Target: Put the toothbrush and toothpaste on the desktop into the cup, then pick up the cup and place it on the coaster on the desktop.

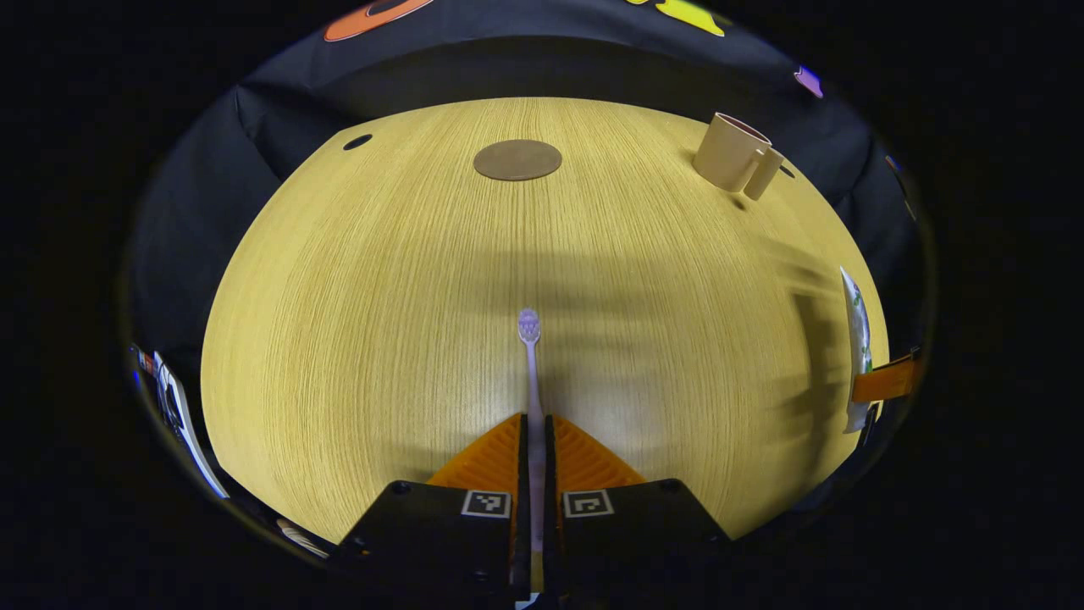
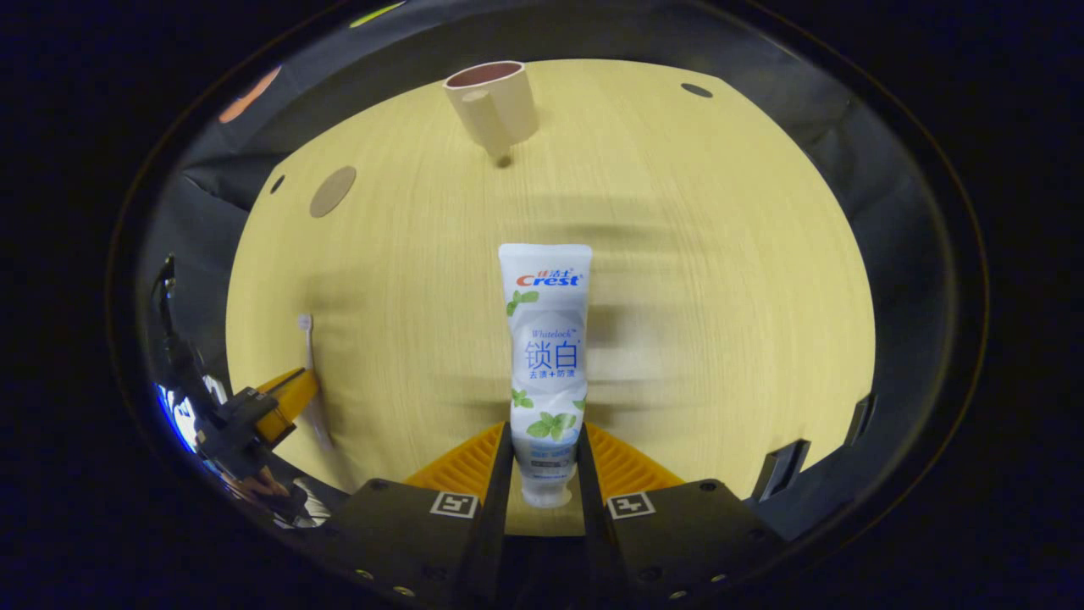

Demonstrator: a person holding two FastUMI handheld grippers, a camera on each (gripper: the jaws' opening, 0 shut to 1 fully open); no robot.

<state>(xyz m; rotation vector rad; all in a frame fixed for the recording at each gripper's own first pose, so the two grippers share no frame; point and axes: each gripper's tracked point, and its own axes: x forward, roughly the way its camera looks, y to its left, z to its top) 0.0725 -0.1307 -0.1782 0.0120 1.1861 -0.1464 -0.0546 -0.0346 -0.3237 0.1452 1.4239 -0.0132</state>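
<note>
My left gripper (image 1: 535,432) is shut on the handle of a pale purple toothbrush (image 1: 530,364), whose bristle head points forward over the wooden desktop (image 1: 381,296). The round brown coaster (image 1: 517,159) lies far ahead, with the beige cup (image 1: 735,152) standing upright at the far right. My right gripper (image 2: 546,440) is shut on the cap end of a white toothpaste tube (image 2: 546,339), which sticks out forward. In the right gripper view the cup (image 2: 493,102) stands straight ahead with its handle facing me, the coaster (image 2: 332,191) is far left, and the left gripper (image 2: 275,402) with the toothbrush (image 2: 306,339) is at the lower left.
Small dark holes sit near the desk's back corners (image 1: 357,141) (image 2: 697,90). Black cloth walls close in the desk at the back and sides. A black bracket (image 2: 783,466) shows at the near right edge of the desk.
</note>
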